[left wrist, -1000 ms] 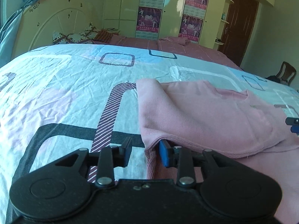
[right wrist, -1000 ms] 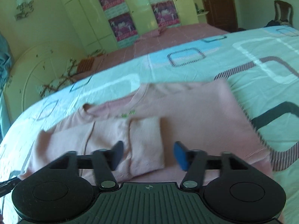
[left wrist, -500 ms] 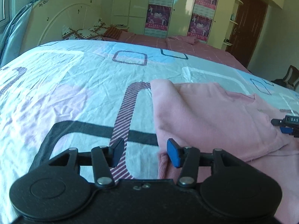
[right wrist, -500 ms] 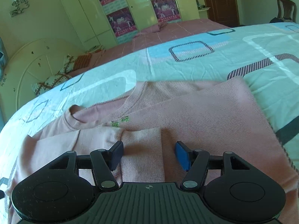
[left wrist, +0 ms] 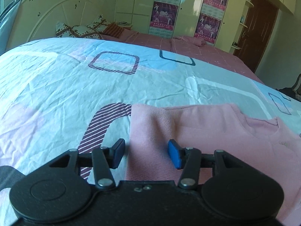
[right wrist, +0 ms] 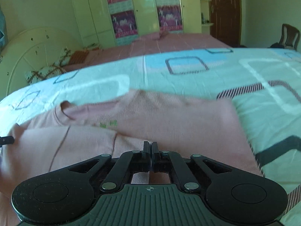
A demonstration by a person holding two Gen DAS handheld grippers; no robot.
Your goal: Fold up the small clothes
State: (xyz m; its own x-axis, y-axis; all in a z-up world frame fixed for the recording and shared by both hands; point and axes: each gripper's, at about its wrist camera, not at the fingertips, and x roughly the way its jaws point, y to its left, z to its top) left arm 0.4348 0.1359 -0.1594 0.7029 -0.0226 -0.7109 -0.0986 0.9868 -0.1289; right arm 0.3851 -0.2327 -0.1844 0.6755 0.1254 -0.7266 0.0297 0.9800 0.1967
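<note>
The right gripper [right wrist: 150,146] had just snapped closed, its two black fingers pressed flat together over the pink sweater [right wrist: 169,116]; whether a pinch of fabric sat between the pads could not be told. Just ahead of it and to its left lay a folded-in sleeve [right wrist: 75,143], and a small green label [right wrist: 108,123] showed beyond the fingertips near the neckline. The sweater stretched away in front and to both sides, its hem edge to the right meeting the patterned bedsheet [right wrist: 207,75].

The left gripper [left wrist: 145,153] stood partly spread, holding nothing. Its blue-padded finger [left wrist: 174,156] hovered over the pink sweater [left wrist: 216,131], while the dark one sat just off the cloth's straight edge, above the sheet. The garment's edge ran forward between the fingers.

Beyond both grippers the bedsheet [left wrist: 94,94] ran to a pink bedspread [left wrist: 178,45], patterned pillows [left wrist: 79,31] by a white headboard, and a wardrobe with posters [left wrist: 166,17]. A brown door [left wrist: 257,32] stood far right.
</note>
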